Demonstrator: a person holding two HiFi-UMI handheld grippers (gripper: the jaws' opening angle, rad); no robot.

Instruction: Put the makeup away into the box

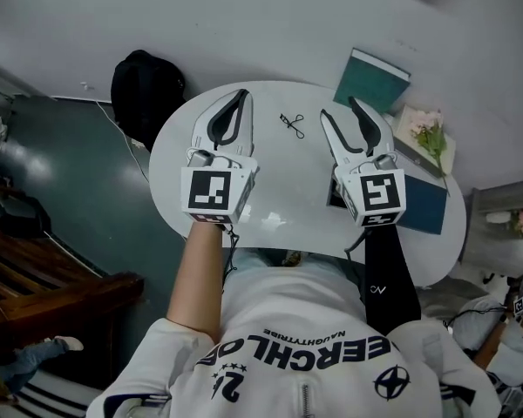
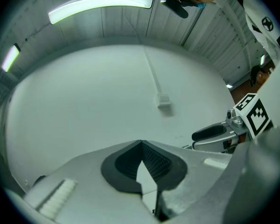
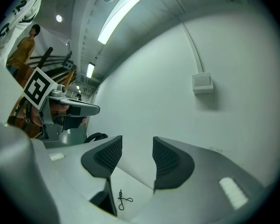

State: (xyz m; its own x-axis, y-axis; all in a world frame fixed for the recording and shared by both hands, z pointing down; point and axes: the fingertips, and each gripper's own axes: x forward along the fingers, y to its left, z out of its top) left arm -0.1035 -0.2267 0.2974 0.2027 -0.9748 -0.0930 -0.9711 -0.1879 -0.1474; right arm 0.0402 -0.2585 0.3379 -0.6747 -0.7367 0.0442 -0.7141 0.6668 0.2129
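A small black eyelash curler (image 1: 292,124) lies on the round white table (image 1: 279,220), between and just ahead of my two grippers. It also shows below the right jaws in the right gripper view, curler (image 3: 124,199). My left gripper (image 1: 241,97) hangs over the table's left part with its tips touching and nothing between them, left gripper (image 2: 141,146). The right gripper (image 1: 342,111) stands open and empty to the right of the curler, right gripper (image 3: 136,155). A dark teal box (image 1: 425,205) sits at the table's right, partly hidden behind the right gripper.
A teal lid or book (image 1: 372,78) leans at the table's far right, beside a pale box with pink flowers (image 1: 427,136). A black bag (image 1: 146,85) lies on the floor by the table's left edge. The white wall with a small socket box (image 3: 203,83) is close ahead.
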